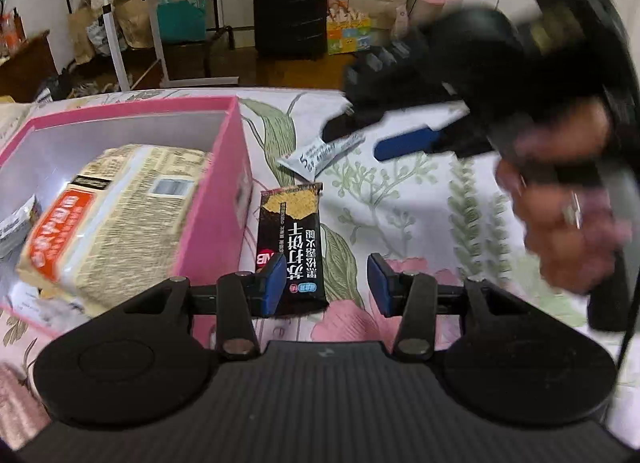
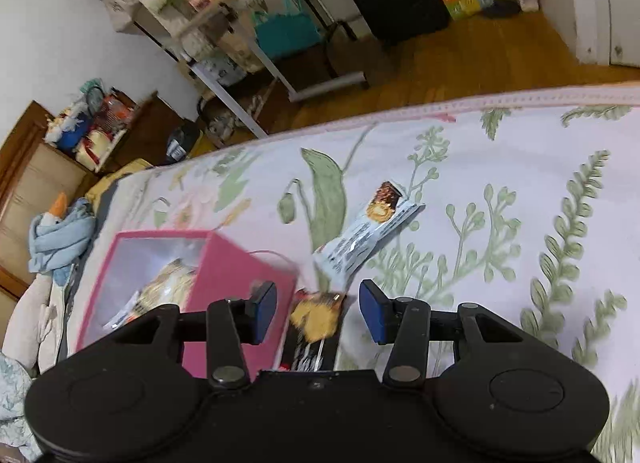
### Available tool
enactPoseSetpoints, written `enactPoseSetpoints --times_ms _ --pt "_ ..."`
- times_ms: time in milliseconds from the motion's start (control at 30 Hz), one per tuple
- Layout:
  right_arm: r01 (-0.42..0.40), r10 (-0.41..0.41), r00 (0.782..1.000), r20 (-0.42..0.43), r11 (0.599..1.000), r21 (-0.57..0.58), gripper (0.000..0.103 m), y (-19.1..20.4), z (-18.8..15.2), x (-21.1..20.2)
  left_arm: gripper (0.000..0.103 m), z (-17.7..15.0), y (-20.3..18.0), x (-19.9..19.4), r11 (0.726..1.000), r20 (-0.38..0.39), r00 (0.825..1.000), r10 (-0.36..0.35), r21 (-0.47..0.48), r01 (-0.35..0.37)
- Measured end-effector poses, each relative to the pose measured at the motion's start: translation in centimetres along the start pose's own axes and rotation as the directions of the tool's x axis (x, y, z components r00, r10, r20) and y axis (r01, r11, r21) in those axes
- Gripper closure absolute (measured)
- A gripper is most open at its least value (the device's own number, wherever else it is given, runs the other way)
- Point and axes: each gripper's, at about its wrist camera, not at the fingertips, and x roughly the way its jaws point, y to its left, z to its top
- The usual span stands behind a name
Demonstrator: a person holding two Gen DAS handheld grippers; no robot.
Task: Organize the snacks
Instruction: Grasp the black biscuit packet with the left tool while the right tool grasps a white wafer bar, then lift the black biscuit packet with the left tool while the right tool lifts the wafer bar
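Blue-padded jaws of the left gripper (image 1: 327, 283) stand apart and empty, straddling the near end of the black cracker packet (image 1: 291, 241), which lies flat on the floral bedsheet (image 1: 420, 207) just beside the pink box (image 1: 224, 199). Beyond that packet, farther from the box, the right gripper (image 2: 318, 313) hovers with jaws likewise parted over the white snack bar (image 2: 370, 229), holding nothing. Inside the box a large noodle pack (image 1: 116, 215) already rests. Both tools crowd one small patch, so they could knock together, or a thin wrapper could slide on the soft sheet and escape the pinch.
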Motion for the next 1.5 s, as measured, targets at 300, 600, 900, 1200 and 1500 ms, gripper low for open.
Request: enactPoseSetpoints --times_ms 300,600,900,1200,1500 --pt "0.047 -0.041 0.998 -0.045 0.992 0.119 0.038 -3.4 2.7 5.4 0.054 0.6 -2.3 5.3 0.980 0.012 0.982 0.191 0.050 -0.191" --pt "-0.003 0.007 1.000 -0.018 0.984 0.180 0.034 -4.4 3.6 7.7 0.054 1.8 -1.5 7.7 0.982 -0.078 0.979 0.188 0.010 -0.188" --pt "0.090 -0.090 0.995 0.053 0.996 0.016 0.067 -2.9 2.2 6.3 0.086 2.5 0.3 7.2 0.990 -0.088 0.988 0.127 -0.043 -0.131" --pt "0.066 -0.064 0.986 0.157 0.998 -0.008 0.071 -5.0 -0.4 0.7 0.094 2.2 2.1 6.0 0.990 -0.155 0.984 -0.092 -0.119 0.073" --pt "0.118 -0.107 0.984 0.142 0.991 -0.069 0.072 -6.0 -3.5 -2.4 0.092 1.7 1.4 5.4 0.994 -0.147 0.986 -0.083 -0.081 0.072"
